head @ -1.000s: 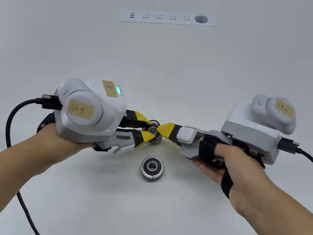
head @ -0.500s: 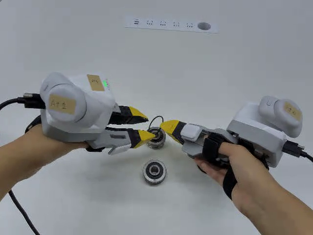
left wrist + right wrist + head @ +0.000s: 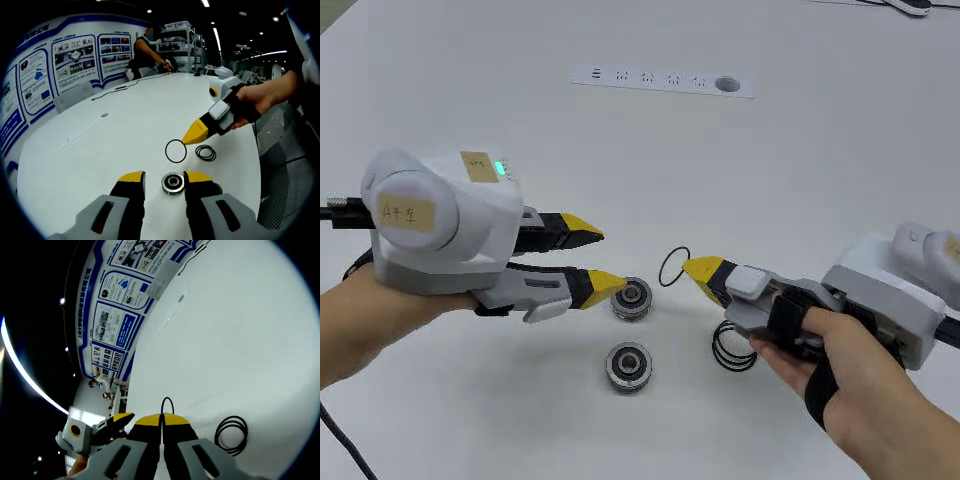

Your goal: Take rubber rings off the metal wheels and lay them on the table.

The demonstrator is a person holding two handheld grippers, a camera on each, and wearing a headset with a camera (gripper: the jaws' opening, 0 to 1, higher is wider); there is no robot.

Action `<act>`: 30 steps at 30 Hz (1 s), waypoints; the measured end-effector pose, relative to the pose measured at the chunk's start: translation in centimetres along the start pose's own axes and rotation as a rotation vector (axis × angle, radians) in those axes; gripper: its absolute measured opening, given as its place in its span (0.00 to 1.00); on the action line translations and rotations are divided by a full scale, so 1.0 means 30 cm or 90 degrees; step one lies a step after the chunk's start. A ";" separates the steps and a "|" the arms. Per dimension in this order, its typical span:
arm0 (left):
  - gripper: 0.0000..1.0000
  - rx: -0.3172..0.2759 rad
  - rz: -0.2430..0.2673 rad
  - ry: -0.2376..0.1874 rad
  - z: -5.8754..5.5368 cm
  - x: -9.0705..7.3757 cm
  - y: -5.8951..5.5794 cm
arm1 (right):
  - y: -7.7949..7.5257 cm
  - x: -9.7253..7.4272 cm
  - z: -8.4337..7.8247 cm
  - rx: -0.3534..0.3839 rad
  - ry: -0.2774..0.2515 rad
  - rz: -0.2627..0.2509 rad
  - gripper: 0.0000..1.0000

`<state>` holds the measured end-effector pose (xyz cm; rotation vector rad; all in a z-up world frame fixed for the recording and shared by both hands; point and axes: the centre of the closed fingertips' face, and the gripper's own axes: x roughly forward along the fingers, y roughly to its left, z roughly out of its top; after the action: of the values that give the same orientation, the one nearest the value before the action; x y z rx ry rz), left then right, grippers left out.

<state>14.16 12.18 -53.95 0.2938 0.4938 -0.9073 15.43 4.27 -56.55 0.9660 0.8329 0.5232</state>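
Rubber ring (image 3: 661,268): off its wheel and pinched at the tip of the right gripper (image 3: 702,271), whose jaws are closed together on it. It looks to be held clear of the bench (image 3: 800,150), not yet laid down.

Pile of rings (image 3: 732,347): flat on the bench, just beside the right gripper.

Far wheel (image 3: 633,298) and near wheel (image 3: 628,364): on the bench, close together. Cannot tell if either carries more rings.

Left gripper (image 3: 595,258): roughly level, jaws apart, tips either side of the far wheel, lower tip just beside it.

Judgement: well along. This ring needs setting down, then the wheels need checking.
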 end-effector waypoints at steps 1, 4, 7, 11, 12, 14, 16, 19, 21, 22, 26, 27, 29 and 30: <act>0.32 0.001 0.004 -0.004 0.003 -0.005 0.002 | -0.008 -0.013 0.006 0.005 -0.006 -0.003 0.01; 0.32 -0.001 0.011 -0.017 0.015 -0.017 0.006 | -0.029 -0.043 0.013 0.019 -0.018 -0.011 0.01; 0.32 -0.006 0.016 -0.025 0.020 -0.025 0.010 | -0.055 -0.069 0.012 0.027 -0.024 -0.021 0.01; 0.33 -0.011 0.020 -0.028 0.017 -0.034 0.011 | -0.088 -0.097 -0.008 0.035 -0.022 -0.033 0.01; 0.33 -0.012 0.021 -0.029 0.017 -0.036 0.011 | -0.095 -0.102 -0.013 0.038 -0.021 -0.036 0.01; 0.33 -0.017 0.022 -0.033 0.017 -0.042 0.009 | -0.117 -0.117 -0.025 0.041 -0.018 -0.045 0.01; 0.34 -0.022 0.023 -0.036 0.014 -0.047 0.008 | -0.137 -0.130 -0.032 0.049 -0.017 -0.052 0.01; 0.35 -0.028 0.026 -0.037 0.007 -0.053 0.009 | -0.157 -0.143 -0.038 0.056 -0.017 -0.060 0.01; 0.35 -0.034 0.030 -0.037 0.003 -0.057 0.010 | -0.173 -0.151 -0.042 0.063 -0.016 -0.068 0.01; 0.36 -0.036 0.031 -0.038 0.002 -0.059 0.011 | -0.177 -0.153 -0.043 0.063 -0.015 -0.070 0.01; 0.36 -0.042 0.034 -0.038 -0.004 -0.066 0.013 | -0.201 -0.164 -0.048 0.066 -0.014 -0.086 0.01; 0.36 -0.043 0.035 -0.037 -0.005 -0.068 0.014 | -0.204 -0.165 -0.048 0.068 -0.014 -0.089 0.01; 0.36 -0.044 0.037 -0.036 -0.007 -0.070 0.015 | -0.208 -0.168 -0.048 0.066 -0.014 -0.093 0.01; 0.36 -0.044 0.038 -0.037 -0.007 -0.071 0.014 | -0.210 -0.169 -0.049 0.066 -0.013 -0.096 0.02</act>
<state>13.34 13.96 -52.98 0.2173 0.4602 -0.8372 11.44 -1.69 -60.60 0.9917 0.9133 0.3421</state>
